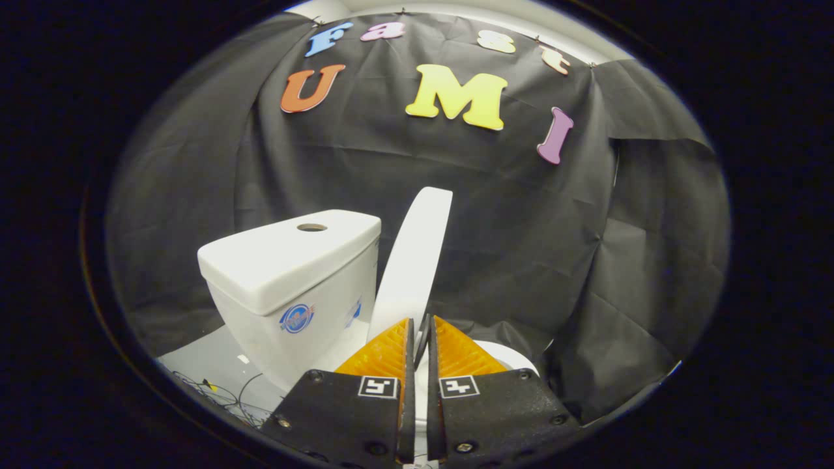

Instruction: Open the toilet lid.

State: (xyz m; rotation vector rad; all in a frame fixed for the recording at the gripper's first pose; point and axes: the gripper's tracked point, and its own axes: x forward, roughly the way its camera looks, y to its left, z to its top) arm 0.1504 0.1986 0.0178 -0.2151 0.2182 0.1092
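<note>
Black cloth (456, 215) hangs creased behind everything as the booth wall, with a strip of pale wall (456, 8) showing above its top edge. Below, a grey floor (208, 365) runs under the toilet, and a loose tangle of thin cables (208, 394) lies on it near the tank's base.

White and boxy, the tank (293, 286) stands ahead of the fingers and to one side, its flat cover carrying a round hole (311, 227) on top and a round sticker (296, 318) on the front face.

Just beside the tank, the lid (414, 267) stands raised nearly upright, seen edge-on, tilted slightly and rising straight up from between the fingertips. A bit of the white bowl (508, 355) peeks out past the fingers on the other side.

The gripper (420, 329) has its fingers drawn almost together, only a thin slit between them. The lid's lower edge sits right at that slit, but whether both fingers press on it I cannot tell.
</note>
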